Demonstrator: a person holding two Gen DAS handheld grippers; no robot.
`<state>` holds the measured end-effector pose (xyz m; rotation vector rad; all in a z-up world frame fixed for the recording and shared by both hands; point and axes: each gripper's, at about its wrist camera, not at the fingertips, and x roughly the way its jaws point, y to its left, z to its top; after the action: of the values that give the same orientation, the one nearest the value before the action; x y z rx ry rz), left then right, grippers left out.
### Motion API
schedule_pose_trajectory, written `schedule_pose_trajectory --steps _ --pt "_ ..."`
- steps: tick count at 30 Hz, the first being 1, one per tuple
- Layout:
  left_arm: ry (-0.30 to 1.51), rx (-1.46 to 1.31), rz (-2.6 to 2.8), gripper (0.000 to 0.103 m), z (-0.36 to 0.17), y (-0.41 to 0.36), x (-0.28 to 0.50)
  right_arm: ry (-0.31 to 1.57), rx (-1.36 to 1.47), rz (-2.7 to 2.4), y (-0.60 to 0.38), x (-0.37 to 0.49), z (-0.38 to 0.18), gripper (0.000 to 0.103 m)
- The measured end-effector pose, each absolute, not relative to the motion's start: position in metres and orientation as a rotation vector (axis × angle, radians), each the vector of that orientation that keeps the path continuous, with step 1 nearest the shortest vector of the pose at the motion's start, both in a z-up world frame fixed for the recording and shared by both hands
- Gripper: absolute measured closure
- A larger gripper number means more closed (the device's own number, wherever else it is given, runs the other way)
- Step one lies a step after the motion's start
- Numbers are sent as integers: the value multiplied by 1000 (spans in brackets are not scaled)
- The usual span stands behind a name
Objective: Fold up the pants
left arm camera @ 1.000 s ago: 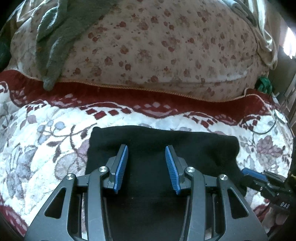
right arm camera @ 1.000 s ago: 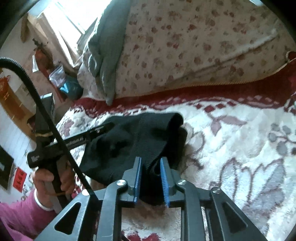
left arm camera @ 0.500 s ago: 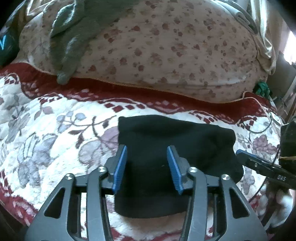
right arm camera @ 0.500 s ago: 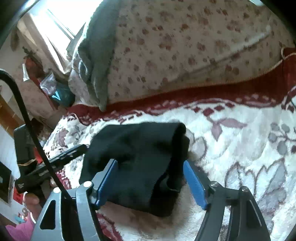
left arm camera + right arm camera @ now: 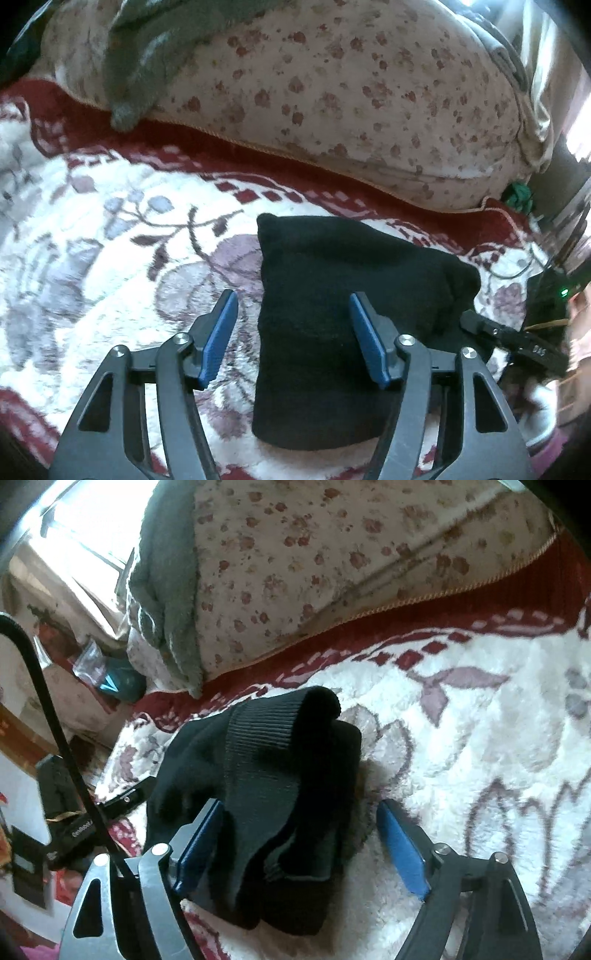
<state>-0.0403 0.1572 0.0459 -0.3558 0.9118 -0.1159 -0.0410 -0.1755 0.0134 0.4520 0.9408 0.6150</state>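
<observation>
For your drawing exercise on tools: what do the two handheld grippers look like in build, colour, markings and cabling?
The left gripper and the right gripper each have a dark grey metal linkage frame with cut-out openings, silver round bolts and two blue ribbed finger pads. A black cable arcs beside the right one. White lettering marks the left gripper's body; it is too blurred to read.

Folded black pants lying flat on my bed's floral blanket. My left hand-held gripper: jaws just opened wide, blue pads clear of the cloth. My right hand-held gripper at the pants' right edge. Flowered quilt behind.
</observation>
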Motion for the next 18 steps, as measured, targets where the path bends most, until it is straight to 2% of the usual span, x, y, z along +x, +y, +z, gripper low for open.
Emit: schedule_pose_trajectory --steps 1,3,7,9,10,11,13,15,16,18 --pt "920 -371 -129 40 43 158 -38 940 465 623 -175 -40 12 18" --pt "936 -400 -156 32 36 159 -34 933 477 637 -175 -38 10 17" --pt "947 -423 -201 29 24 154 -27 920 479 688 -168 -32 9 9" --pt "966 -432 -214 25 16 149 -22 912 463 711 -162 -29 9 9" --pt "974 -439 -212 25 12 147 -21 911 443 724 -158 -28 9 14" --pt "959 -445 -209 24 10 146 -21 902 429 734 -155 -27 10 30" --pt "938 -423 -212 25 10 142 -23 902 426 733 -152 -27 8 36" --pt "934 -404 -240 45 12 138 -23 886 446 737 -155 -29 8 48" --pt "929 -390 -237 48 14 137 -24 879 469 738 -158 -30 10 53" --pt "921 -361 -233 57 19 134 -26 870 497 744 -162 -32 15 57"
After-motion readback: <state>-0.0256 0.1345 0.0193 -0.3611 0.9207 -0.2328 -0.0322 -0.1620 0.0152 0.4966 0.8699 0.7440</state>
